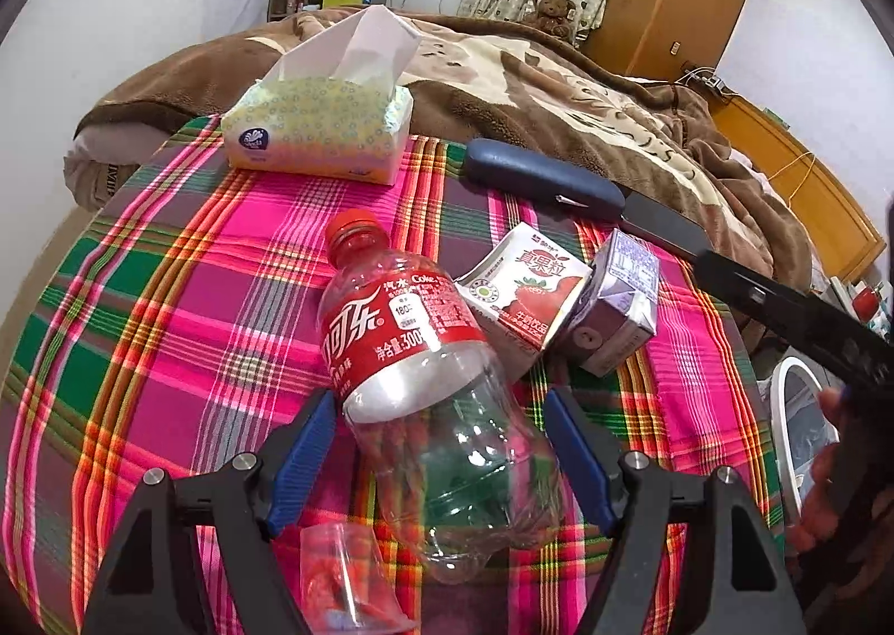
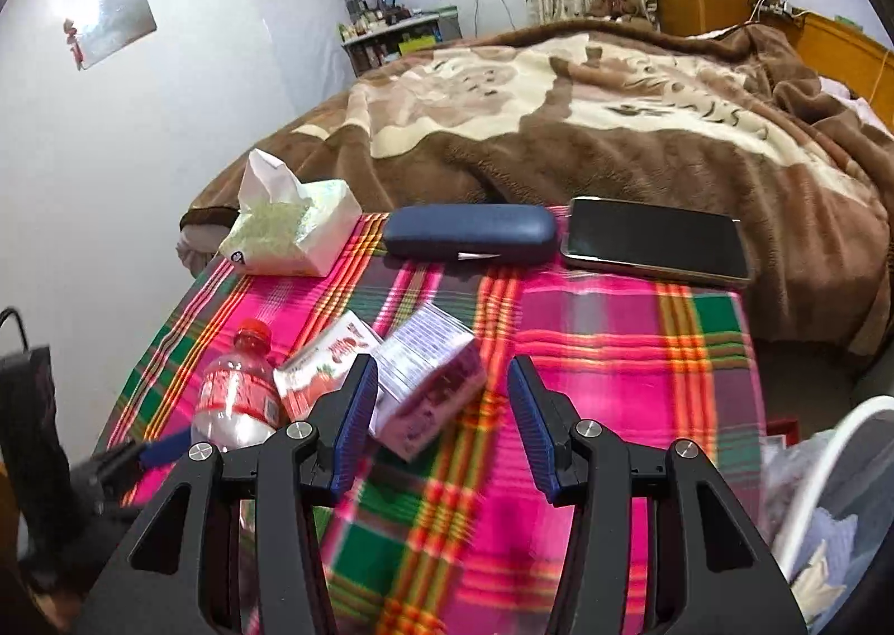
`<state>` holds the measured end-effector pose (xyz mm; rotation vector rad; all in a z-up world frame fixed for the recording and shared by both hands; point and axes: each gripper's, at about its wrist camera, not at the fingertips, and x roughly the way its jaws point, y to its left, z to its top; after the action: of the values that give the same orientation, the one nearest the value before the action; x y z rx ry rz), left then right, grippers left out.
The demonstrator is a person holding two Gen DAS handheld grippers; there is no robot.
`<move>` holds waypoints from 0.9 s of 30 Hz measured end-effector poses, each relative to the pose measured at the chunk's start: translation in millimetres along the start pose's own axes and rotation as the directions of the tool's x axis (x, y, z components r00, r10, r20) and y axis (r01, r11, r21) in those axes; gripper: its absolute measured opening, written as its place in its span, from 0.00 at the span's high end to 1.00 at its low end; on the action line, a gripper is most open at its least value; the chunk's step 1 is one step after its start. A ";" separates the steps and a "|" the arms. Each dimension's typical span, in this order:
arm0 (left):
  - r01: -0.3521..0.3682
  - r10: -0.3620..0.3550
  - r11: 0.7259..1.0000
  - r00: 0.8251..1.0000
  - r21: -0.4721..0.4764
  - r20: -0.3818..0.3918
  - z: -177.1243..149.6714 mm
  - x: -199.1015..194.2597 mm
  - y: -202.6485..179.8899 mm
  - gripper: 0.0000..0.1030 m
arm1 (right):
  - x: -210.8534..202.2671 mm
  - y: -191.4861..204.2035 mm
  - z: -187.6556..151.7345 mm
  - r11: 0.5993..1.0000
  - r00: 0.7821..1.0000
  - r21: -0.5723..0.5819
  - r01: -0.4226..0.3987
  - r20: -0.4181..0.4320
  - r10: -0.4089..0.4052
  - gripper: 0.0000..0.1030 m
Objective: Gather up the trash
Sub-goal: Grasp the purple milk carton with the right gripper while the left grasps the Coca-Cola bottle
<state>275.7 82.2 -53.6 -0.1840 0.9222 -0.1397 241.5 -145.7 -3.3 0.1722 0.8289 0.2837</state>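
Note:
An empty Coke bottle (image 1: 424, 356) with a red cap lies on the plaid cloth (image 1: 167, 300). It rests between the blue pads of my left gripper (image 1: 440, 397), which is open, with a gap showing at the right pad. Just beyond the bottle lie a strawberry milk carton (image 1: 525, 289) and a purple carton (image 1: 614, 311). My right gripper (image 2: 441, 361) hovers open over the cloth (image 2: 614, 356) with nothing gripped. The purple carton (image 2: 430, 389) lies by its left finger, with the strawberry carton (image 2: 324, 361) and the bottle (image 2: 234, 400) further left.
A tissue pack (image 1: 318, 127), a dark glasses case (image 2: 469, 238) and a phone (image 2: 654, 238) lie along the far edge by the bed's brown blanket (image 2: 559, 121). A clear wrapper (image 1: 346, 573) lies near my left gripper. A white-rimmed bin (image 2: 810, 473) holding trash stands at the right.

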 end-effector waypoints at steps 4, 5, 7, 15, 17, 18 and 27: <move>-0.011 0.011 0.999 1.000 0.032 -0.002 1.9 0.0 5.8 0.27 | 13.8 8.5 7.5 0.999 0.999 0.032 0.028 -0.027 -0.027 0.52; -0.016 0.016 0.999 1.000 0.035 0.001 2.8 -1.1 8.0 0.27 | 15.3 9.2 9.1 0.999 0.999 0.045 0.030 -0.028 -0.029 0.52; -0.018 0.018 0.999 1.000 0.034 0.004 4.8 -3.1 12.8 0.27 | 22.0 11.3 13.0 0.996 0.998 0.075 0.047 -0.052 -0.043 0.52; -0.004 0.004 1.000 1.000 0.001 0.012 12.7 -5.8 31.5 0.27 | 39.0 24.5 22.9 0.987 0.983 0.055 0.153 -0.113 -0.147 0.51; 0.003 -0.003 1.000 1.000 -0.006 0.014 15.3 -3.8 33.3 0.27 | 41.1 25.3 24.1 0.983 0.976 0.038 0.180 -0.132 -0.174 0.51; 0.010 -0.010 1.000 1.000 -0.012 0.011 16.5 -2.5 34.5 0.27 | 42.1 24.0 23.4 0.982 0.974 0.044 0.181 -0.146 -0.173 0.51; 0.003 -0.003 1.000 1.000 -0.006 -0.007 21.4 8.0 36.2 0.27 | 46.7 21.9 15.3 0.982 0.970 0.072 0.175 -0.186 -0.159 0.49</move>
<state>299.2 118.0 -55.1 -0.1907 0.9294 -0.1405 278.8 -110.9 -20.1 0.1591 1.0300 0.1052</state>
